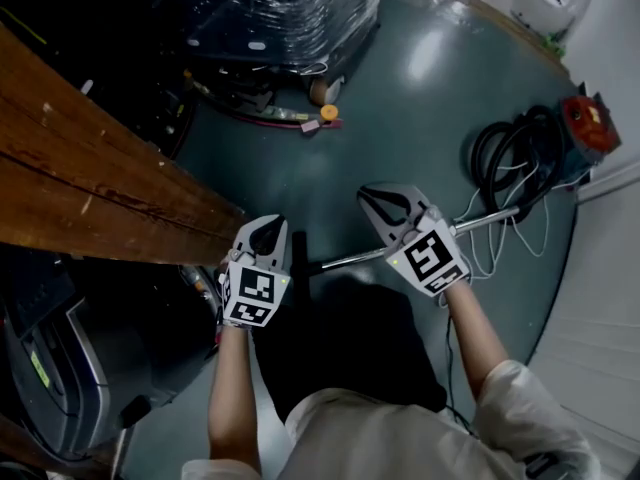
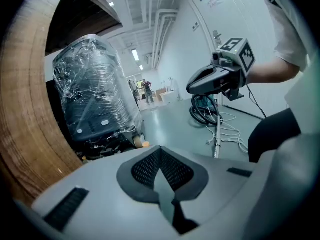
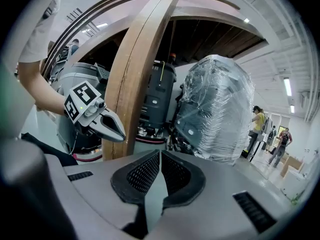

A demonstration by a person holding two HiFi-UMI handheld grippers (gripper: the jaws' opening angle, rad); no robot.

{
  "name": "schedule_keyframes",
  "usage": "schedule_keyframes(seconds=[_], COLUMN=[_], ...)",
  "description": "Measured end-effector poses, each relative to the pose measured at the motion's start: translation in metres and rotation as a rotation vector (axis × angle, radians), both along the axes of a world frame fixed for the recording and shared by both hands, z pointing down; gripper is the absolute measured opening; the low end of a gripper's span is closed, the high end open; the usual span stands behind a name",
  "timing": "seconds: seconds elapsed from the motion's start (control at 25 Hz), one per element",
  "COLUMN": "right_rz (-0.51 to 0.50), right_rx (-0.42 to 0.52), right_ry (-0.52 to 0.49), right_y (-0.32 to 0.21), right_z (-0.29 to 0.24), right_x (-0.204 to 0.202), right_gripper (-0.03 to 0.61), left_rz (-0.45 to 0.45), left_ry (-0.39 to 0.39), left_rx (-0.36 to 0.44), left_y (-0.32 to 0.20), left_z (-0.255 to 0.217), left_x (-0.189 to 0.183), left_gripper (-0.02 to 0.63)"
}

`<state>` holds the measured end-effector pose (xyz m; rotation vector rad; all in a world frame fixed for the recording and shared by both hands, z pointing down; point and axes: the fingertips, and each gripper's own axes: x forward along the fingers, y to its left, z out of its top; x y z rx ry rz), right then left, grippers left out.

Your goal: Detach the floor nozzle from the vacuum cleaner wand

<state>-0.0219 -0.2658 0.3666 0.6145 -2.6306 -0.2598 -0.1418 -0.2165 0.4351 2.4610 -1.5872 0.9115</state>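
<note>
The vacuum's metal wand (image 1: 480,218) lies on the grey floor and runs from the black hose coil (image 1: 510,148) and the red vacuum body (image 1: 590,123) toward my knees. Its near end disappears by my dark trousers, and I cannot make out the floor nozzle. My right gripper (image 1: 366,194) hovers just above the wand, shut and empty. My left gripper (image 1: 268,222) hangs to the left of the wand's near end, also shut and empty. The left gripper view shows the wand (image 2: 217,139) on the floor below the right gripper (image 2: 191,88).
A wooden tabletop (image 1: 90,178) juts in from the left, close to my left gripper. A plastic-wrapped dark load (image 1: 280,8) stands at the back, with an orange item (image 1: 329,112) and clutter at its foot. White cable (image 1: 530,233) loops by the wand. People stand far off (image 3: 257,129).
</note>
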Motion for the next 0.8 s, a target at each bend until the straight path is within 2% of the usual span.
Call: schedule_keyframes(seconds=[0.28,0.44,0.64,0.8], right_rz=[0.026,0.021,-0.011,-0.051], right_rx=[-0.024,-0.045,-0.084,-0.121], right_ry=[-0.030,-0.016,-0.003,0.011], right_y=[0.008,0.016,0.021,0.028], right_z=[0.044,0.068,0.100,0.131], right_x=[-0.005,-0.009,-0.018,-0.026], right_gripper=[0.031,0.031,0.032,0.032], left_rz=[-0.004,0.033,0.041,0.062], left_ry=[-0.008,-0.009,0.060,0.087], left_rx=[0.008,-0.017,-0.058,-0.096], left_y=[0.007,0.019,0.026,0.033], left_z=[0.034,0.053,0.077,0.103], left_x=[-0.013,-0.013,-0.014,-0.012], left_gripper=[-0.002,-0.002,-0.002,-0.002])
